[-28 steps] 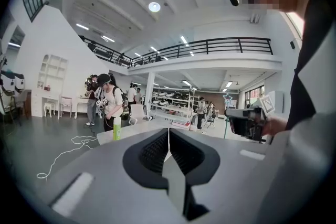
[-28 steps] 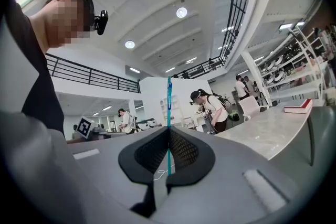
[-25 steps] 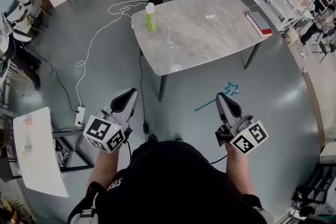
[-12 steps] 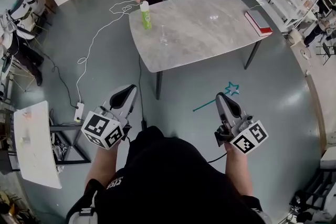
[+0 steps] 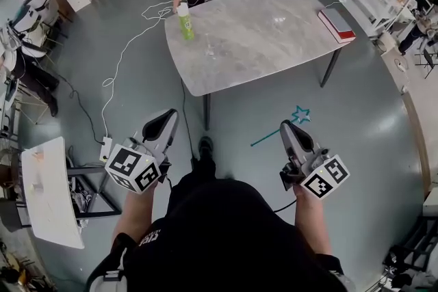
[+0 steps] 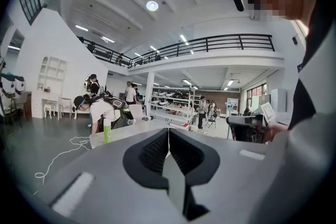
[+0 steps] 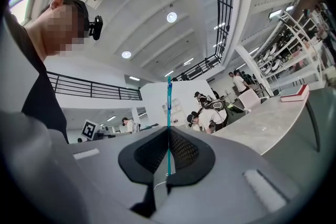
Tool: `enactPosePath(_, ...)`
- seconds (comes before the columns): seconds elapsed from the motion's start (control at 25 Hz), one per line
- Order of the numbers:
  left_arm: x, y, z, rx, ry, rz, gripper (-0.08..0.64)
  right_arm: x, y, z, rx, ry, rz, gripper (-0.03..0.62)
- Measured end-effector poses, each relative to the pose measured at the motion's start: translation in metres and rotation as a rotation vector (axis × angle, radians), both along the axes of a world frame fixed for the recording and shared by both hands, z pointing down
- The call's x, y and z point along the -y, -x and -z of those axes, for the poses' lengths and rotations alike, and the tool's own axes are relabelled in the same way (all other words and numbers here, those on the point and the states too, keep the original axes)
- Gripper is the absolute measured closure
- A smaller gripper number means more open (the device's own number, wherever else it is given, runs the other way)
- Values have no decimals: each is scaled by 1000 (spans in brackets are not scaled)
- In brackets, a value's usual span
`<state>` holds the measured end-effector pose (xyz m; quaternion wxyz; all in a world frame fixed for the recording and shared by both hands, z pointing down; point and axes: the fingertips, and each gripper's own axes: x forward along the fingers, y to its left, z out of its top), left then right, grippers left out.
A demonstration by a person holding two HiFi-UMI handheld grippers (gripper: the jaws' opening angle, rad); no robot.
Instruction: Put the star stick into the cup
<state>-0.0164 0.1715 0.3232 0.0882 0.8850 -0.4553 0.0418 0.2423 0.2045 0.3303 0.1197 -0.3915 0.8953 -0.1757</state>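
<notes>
Teal star stick [image 5: 270, 137] sits pinched in the jaws of the right hand-held gripper [image 5: 287, 125], star end beyond them.

A green bottle [image 5: 185, 22] and red book [image 5: 337, 24] sit well apart on the marble table [image 5: 274, 44]

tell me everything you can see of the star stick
The star stick is a thin teal rod with a star outline at one end, plastic by the look. The right gripper is shut on its shaft, nearer the star, holding it crosswise in the air over the floor.
</notes>
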Motion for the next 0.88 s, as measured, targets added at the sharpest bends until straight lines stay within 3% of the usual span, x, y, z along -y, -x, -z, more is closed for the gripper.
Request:
enactPosePath(0.4,41,-7,-13,-33,11,-8,555,35,2,-11,-19,29,17,575)
enactPosePath(0.88,141,13,-9,-57,21,-34,555,131,32,-8,-33,59,12,575)
